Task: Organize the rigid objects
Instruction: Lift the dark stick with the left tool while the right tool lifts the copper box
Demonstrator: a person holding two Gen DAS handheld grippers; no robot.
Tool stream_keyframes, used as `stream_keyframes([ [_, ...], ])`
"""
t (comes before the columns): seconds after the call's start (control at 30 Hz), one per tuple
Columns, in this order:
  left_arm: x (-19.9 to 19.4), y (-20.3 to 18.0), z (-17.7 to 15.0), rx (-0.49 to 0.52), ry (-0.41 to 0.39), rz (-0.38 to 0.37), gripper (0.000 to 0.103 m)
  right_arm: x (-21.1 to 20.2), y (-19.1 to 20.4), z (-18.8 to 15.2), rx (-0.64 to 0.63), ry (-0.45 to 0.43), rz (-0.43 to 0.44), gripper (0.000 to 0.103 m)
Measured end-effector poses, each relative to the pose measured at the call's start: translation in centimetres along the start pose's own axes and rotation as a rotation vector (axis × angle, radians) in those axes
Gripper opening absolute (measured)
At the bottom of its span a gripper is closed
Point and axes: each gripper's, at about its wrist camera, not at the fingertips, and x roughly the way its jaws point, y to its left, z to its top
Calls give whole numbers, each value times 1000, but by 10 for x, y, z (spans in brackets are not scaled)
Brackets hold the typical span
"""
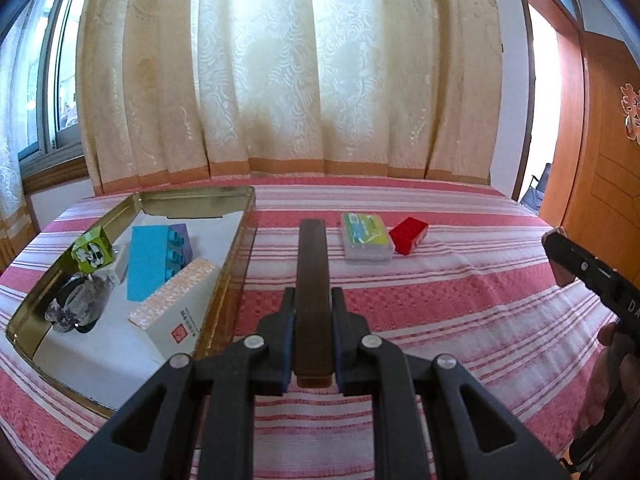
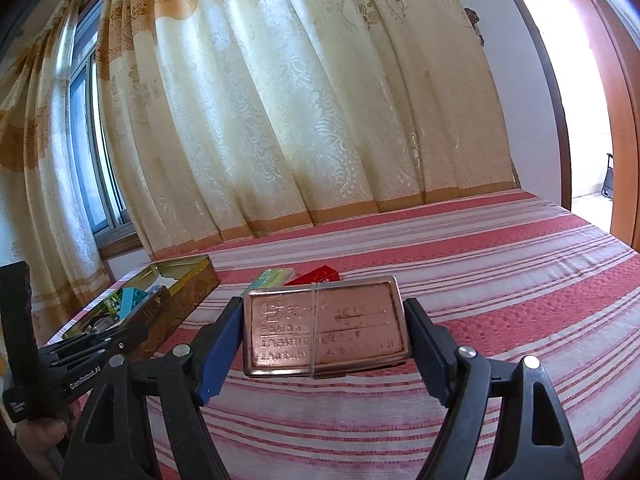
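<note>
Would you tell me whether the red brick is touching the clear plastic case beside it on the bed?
Cannot tell. In the left wrist view the red brick meets the clear plastic case corner to corner, without showing contact or gap.

bedspread [image 1: 440,304]: pink-white stripes; tin [image 2: 326,326]: copper; brick [image 1: 408,235]: red; curtain [image 1: 288,72]: cream

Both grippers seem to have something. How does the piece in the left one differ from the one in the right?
The left gripper is shut on a dark wooden bar; the right gripper holds a copper-coloured tin.
1. The bar is long and narrow; the tin is a broad, rounded rectangle.
2. The bar's face is plain; the tin's is embossed with characters.
3. The left jaws sit nearly together on the bar; the right jaws stand wide across the tin.
Both are outside the gold tray.
</note>
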Motion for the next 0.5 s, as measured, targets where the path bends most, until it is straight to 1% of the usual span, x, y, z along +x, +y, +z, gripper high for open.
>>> stream_keyframes([
  [0.3,-8,10,-1,-9,-39,30,13,-1,16,-6,-43,-3,7,79],
  [0.5,-10,15,-1,-16,-48,36,13,0,27,-8,-64,-1,10,79],
])
